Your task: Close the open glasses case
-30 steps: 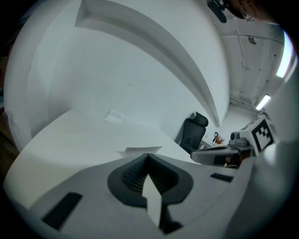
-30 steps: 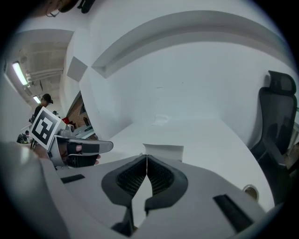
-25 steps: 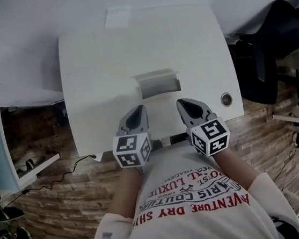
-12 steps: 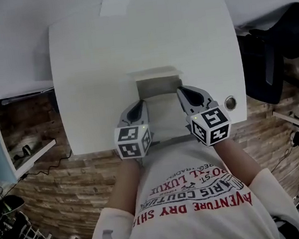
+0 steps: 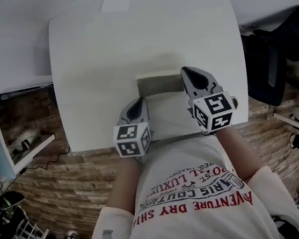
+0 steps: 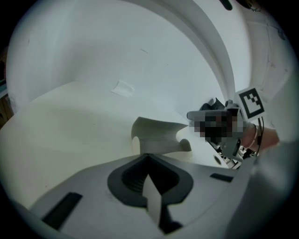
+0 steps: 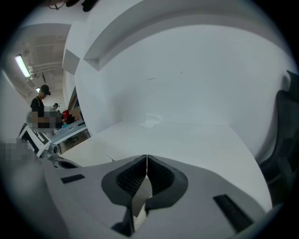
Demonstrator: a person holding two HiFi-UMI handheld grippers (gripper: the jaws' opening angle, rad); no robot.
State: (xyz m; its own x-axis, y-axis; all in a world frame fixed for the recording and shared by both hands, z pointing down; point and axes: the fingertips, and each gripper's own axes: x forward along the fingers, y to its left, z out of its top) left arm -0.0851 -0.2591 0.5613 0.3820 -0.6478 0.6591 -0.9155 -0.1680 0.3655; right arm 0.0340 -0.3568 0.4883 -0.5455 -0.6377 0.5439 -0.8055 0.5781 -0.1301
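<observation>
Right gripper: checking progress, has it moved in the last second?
Yes. The right gripper went forward: its claw is now beside the glasses case, not short of it.

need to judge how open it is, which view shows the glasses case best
Head view: the whole glasses case shows from above, plainly open. The left gripper view catches only its upper part; the right gripper view shows none of it clearly.

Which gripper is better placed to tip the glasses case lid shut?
Right, probably: the right gripper, jaws shut, sits at the end of the raised lid; the left gripper lies farther back, short of it.
</observation>
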